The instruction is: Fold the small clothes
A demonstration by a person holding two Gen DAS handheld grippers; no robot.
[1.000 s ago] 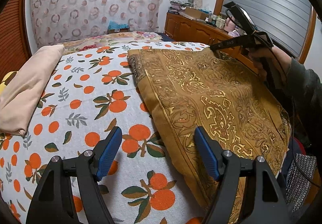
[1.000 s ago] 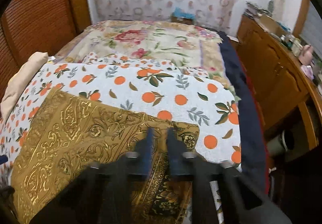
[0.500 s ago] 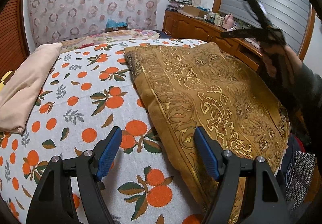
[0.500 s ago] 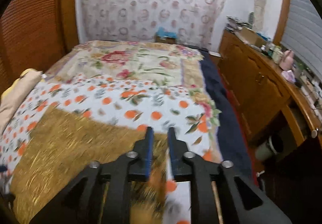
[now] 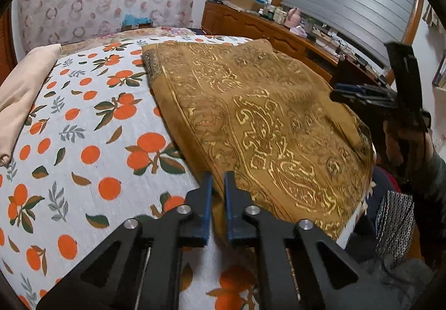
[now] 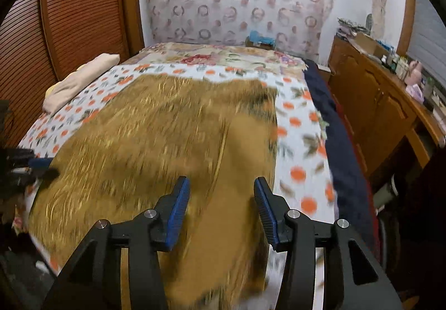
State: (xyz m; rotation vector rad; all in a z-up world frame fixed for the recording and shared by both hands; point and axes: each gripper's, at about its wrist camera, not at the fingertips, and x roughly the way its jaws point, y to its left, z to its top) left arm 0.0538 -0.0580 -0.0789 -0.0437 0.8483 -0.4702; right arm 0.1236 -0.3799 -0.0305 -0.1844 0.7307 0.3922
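Observation:
A brown cloth with gold paisley print (image 5: 264, 115) lies spread on the bed, over an orange-print sheet (image 5: 92, 143). My left gripper (image 5: 218, 184) is shut on the cloth's near left edge. My right gripper (image 6: 221, 193) is open, its blue pads just above the cloth's near right part (image 6: 156, 137), which is blurred by motion. The right gripper also shows at the right of the left wrist view (image 5: 370, 95), beside the cloth's right edge. The left gripper shows at the left edge of the right wrist view (image 6: 36, 168).
A folded beige garment (image 5: 25, 87) lies at the bed's left side. A wooden dresser (image 6: 384, 104) with clutter stands to the right of the bed. A slatted wooden wardrobe (image 6: 64, 17) stands on the left. A floral quilt (image 6: 223, 56) covers the far end.
My left gripper has closed on the cloth's near edge. My right gripper was shut and has opened, pulling back from the far corner toward the near right side of the cloth.

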